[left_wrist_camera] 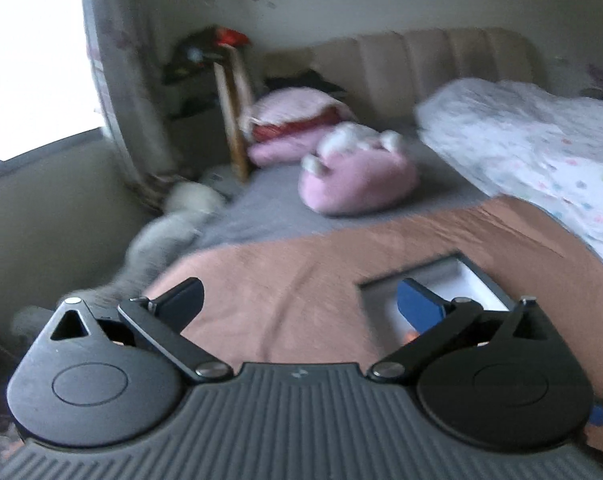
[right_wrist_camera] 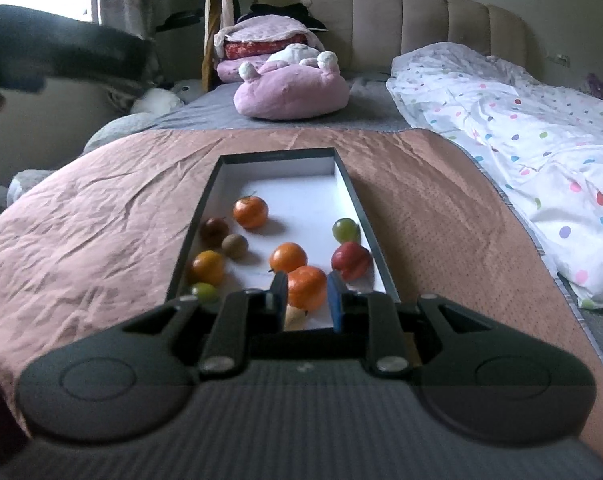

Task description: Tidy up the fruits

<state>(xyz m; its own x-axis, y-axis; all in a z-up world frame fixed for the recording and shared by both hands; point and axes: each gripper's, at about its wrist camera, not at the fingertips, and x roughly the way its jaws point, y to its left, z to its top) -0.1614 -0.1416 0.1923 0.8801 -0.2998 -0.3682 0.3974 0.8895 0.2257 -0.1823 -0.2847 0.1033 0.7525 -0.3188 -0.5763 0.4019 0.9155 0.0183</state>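
Nine or so fruits lie in my long tray (right_wrist_camera: pixel 353 196) on the bed. My right hand-held gripper (right_wrist_camera: pixel 304 295) pinches an orange (right_wrist_camera: pixel 306 286) at the tray's near end; my left hand-held gripper (left_wrist_camera: pixel 299 304) gapes wide and empty. I'd lift the orange straight, clearing the nearby red fruit (right_wrist_camera: pixel 350 260).
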